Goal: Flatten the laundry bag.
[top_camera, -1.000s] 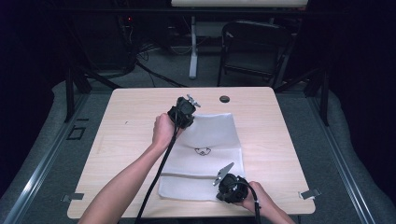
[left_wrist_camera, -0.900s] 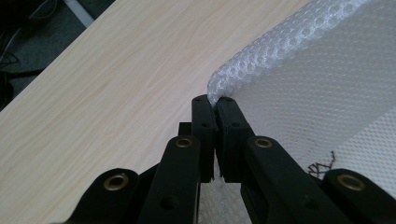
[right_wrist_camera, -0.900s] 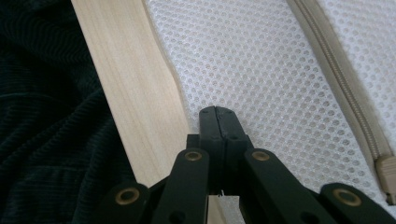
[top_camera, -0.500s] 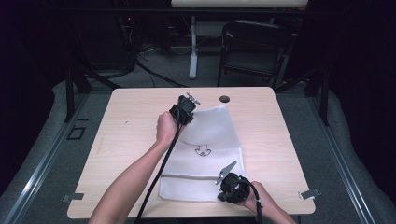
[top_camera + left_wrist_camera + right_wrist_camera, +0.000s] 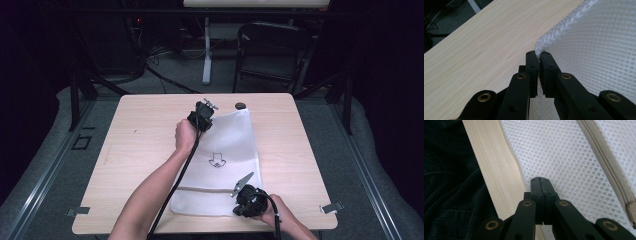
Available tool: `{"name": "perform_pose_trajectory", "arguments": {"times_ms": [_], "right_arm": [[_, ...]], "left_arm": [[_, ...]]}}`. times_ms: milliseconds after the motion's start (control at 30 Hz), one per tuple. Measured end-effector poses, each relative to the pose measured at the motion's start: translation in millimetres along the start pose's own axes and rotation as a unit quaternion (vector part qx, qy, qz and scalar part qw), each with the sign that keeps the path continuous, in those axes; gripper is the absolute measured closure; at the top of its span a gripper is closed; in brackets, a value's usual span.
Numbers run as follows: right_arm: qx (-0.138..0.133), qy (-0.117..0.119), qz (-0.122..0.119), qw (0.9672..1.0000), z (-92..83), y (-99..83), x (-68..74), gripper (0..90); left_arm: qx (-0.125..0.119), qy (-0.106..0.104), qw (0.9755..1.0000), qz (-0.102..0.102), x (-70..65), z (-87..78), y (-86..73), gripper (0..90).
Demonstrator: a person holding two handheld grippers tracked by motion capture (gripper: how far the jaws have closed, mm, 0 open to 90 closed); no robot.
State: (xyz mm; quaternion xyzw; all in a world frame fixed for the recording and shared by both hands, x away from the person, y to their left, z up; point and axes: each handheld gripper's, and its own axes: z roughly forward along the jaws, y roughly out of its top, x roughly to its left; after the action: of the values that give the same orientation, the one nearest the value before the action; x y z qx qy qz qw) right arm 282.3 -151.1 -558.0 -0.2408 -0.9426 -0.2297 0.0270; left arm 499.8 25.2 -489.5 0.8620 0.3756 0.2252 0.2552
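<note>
Mesh bag (image 5: pixel 220 160) now flatter, unfolded.

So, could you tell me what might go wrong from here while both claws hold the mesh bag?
1. The left claw pinches only the very corner of the mesh bag, so that thin fold could slip out if pulled.
2. The right claw is shut on the bag near the table edge; a tug there might drag the bag off the table.
3. The small dark disc sits close to the bag's far corner and might get knocked.
</note>
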Motion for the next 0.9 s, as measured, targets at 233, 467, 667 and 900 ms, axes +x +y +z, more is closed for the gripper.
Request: {"name": "perform_pose_trajectory", "arguments": {"times_ms": [233, 467, 667, 900], "right_arm": [[0.017, -0.007, -0.010, 0.9998, -2.4, 1.6, -0.5, 90.0], [0.009, -0.001, 0.003, 1.0000, -2.2, 0.1, -2.8, 88.8], [-0.037, -0.004, -0.011, 0.9992, -10.3, 3.1, 4.6, 61.3], [-0.059, -0.020, 0.028, 0.9977, -36.2, -2.1, -11.8, 28.8]], "left_arm": [[0.001, -0.004, 1.0000, 0.001, -0.3, 9.5, 5.6, 79.7], [-0.018, -0.024, 0.9994, -0.015, 0.8, 2.3, 7.4, 37.2], [-0.026, -0.055, 0.9981, -0.009, 2.6, -15.9, 1.9, 18.9], [-0.038, -0.094, 0.9948, 0.009, 0.5, -46.7, -28.2, 14.3]]}}
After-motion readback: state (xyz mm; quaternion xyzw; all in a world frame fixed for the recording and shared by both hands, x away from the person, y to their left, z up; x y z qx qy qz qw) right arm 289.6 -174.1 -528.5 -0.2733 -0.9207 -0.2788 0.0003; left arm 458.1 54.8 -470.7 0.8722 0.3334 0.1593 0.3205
